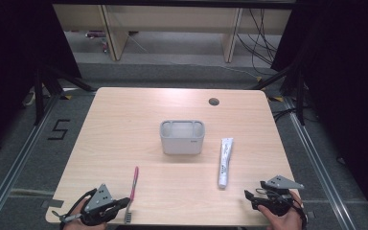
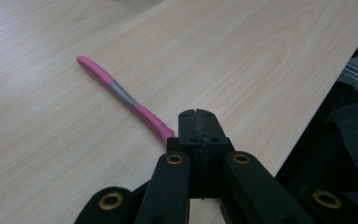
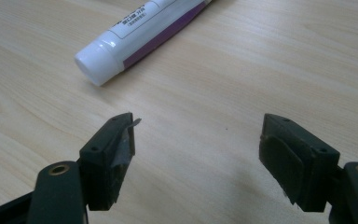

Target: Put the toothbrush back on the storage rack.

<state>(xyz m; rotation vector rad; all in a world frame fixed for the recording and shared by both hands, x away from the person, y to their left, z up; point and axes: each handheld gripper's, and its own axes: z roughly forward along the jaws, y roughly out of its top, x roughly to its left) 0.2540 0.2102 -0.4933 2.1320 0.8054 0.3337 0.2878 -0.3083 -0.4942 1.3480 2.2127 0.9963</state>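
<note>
A pink and grey toothbrush (image 1: 134, 184) lies near the table's front left, handle pointing away from me. In the left gripper view the toothbrush (image 2: 121, 93) runs down to my left gripper (image 2: 196, 114), whose jaws are pressed flush together; its near end disappears behind the left jaw. In the high view the left gripper (image 1: 123, 203) rests just left of the brush. A white toothpaste tube (image 1: 225, 160) lies right of centre, its cap toward me. My right gripper (image 1: 250, 196) stands open at the front right; the toothpaste tube (image 3: 135, 35) lies ahead of the right gripper (image 3: 200, 128), apart from it.
A grey rectangular holder (image 1: 182, 122) stands upright in the middle of the wooden table (image 1: 124, 124). A round cable hole (image 1: 213, 101) sits at the back right. The table's front edge runs just under both hands. Dark curtains and floor rails flank the table.
</note>
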